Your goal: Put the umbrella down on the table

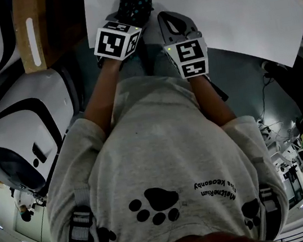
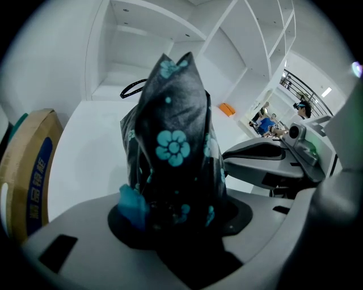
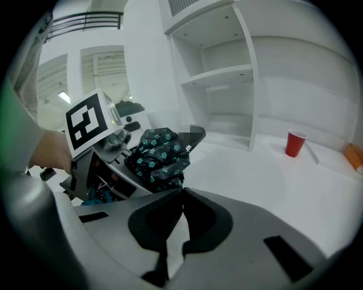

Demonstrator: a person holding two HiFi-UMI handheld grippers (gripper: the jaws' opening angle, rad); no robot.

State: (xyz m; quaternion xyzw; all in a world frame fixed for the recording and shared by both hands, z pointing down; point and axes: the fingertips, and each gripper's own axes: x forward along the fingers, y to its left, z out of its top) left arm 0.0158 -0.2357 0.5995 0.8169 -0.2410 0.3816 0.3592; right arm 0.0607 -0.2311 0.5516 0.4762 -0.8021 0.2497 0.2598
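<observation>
Left claw (image 2: 173,218) grips the folded umbrella (image 2: 173,141), likely light and soft, best held mid-bundle; right claw (image 3: 180,218), beside the umbrella, is closed and empty.

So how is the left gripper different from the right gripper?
The left gripper is clamped on the folded black umbrella with blue flowers, while the right gripper holds nothing. The left gripper's jaws stand apart around the umbrella, but the right gripper's jaws are pressed together. Both grippers are grey and point toward the white table.
</observation>
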